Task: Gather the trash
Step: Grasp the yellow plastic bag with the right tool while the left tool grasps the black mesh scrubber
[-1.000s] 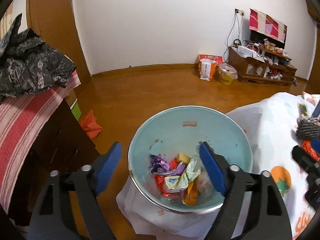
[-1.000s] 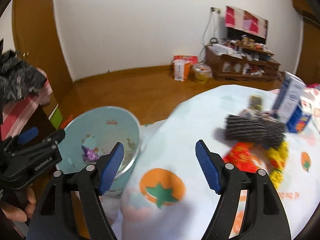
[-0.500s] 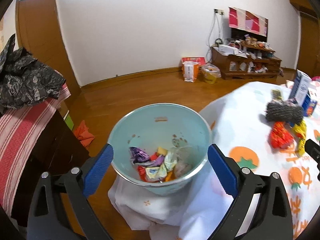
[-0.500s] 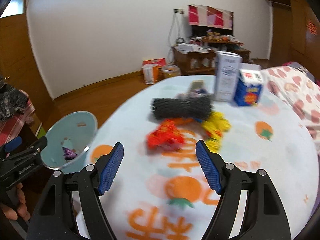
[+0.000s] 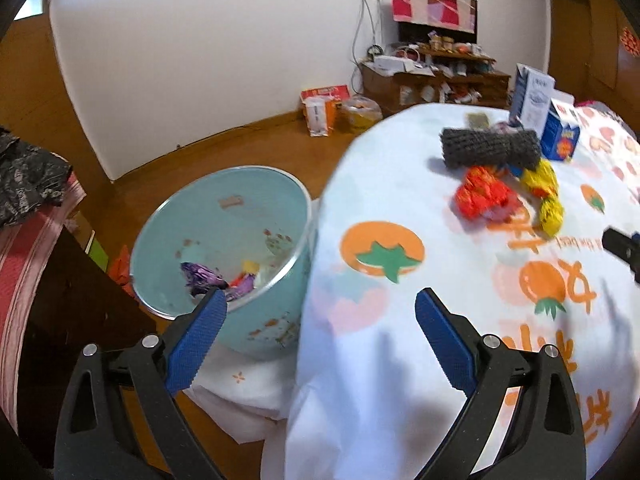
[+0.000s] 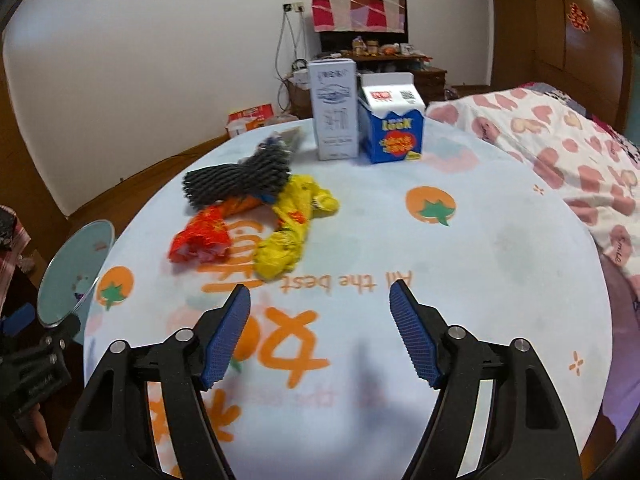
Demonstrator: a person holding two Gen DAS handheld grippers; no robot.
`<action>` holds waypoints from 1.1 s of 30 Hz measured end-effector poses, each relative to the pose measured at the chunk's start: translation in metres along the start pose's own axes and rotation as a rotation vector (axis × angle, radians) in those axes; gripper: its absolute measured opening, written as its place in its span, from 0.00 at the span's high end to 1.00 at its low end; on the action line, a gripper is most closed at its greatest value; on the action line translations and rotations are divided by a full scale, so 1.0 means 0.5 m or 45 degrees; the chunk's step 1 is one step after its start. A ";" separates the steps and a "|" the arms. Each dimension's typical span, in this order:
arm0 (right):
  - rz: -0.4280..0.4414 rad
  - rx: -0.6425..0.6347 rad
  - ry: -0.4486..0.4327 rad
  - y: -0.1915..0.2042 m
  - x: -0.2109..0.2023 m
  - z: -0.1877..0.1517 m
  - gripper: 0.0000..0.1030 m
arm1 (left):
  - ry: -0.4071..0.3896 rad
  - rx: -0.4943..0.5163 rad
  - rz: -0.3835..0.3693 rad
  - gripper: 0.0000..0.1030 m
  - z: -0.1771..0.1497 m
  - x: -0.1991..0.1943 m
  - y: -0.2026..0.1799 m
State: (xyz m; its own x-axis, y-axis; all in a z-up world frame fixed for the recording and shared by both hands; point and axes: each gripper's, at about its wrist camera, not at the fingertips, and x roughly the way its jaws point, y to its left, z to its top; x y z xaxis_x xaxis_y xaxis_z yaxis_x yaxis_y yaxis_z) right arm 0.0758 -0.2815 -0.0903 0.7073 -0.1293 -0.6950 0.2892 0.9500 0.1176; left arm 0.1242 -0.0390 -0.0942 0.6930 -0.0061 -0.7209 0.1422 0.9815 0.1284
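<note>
A pale blue bin [image 5: 224, 240] with several wrappers inside stands beside the round table [image 6: 480, 264]. On the table lie a red wrapper [image 6: 202, 236], a yellow wrapper [image 6: 290, 228], a grey foam net [image 6: 236, 180], a white carton [image 6: 334, 110] and a blue carton [image 6: 394, 120]. My left gripper [image 5: 318, 308] is open and empty, over the gap between bin and table edge. My right gripper [image 6: 320, 302] hovers over the tablecloth in front of the wrappers; its jaws are closing with nothing between them.
A bed with a pink heart cover [image 6: 560, 152] borders the table on the right. A striped cloth [image 5: 28, 248] on dark furniture sits left of the bin. Bags [image 5: 320, 110] and a cluttered wooden shelf [image 5: 440, 76] stand by the far wall.
Both grippers swung right, away from the bin toward the table. The bin slid to the left in both views, and the wrappers and cartons came nearer. The left jaws spread wider; the right jaws narrowed.
</note>
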 end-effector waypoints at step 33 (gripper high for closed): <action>-0.100 0.070 0.059 -0.167 0.066 0.103 0.73 | -0.056 0.057 -0.277 0.20 0.166 0.114 -0.151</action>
State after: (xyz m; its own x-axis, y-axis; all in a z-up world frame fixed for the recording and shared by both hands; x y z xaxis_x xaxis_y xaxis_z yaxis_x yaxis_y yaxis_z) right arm 0.1082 -0.3797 -0.0868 0.6507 -0.1883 -0.7356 0.3787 0.9202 0.0994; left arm 0.2116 -0.1296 -0.0882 0.6728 -0.2260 -0.7045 0.3222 0.9467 0.0040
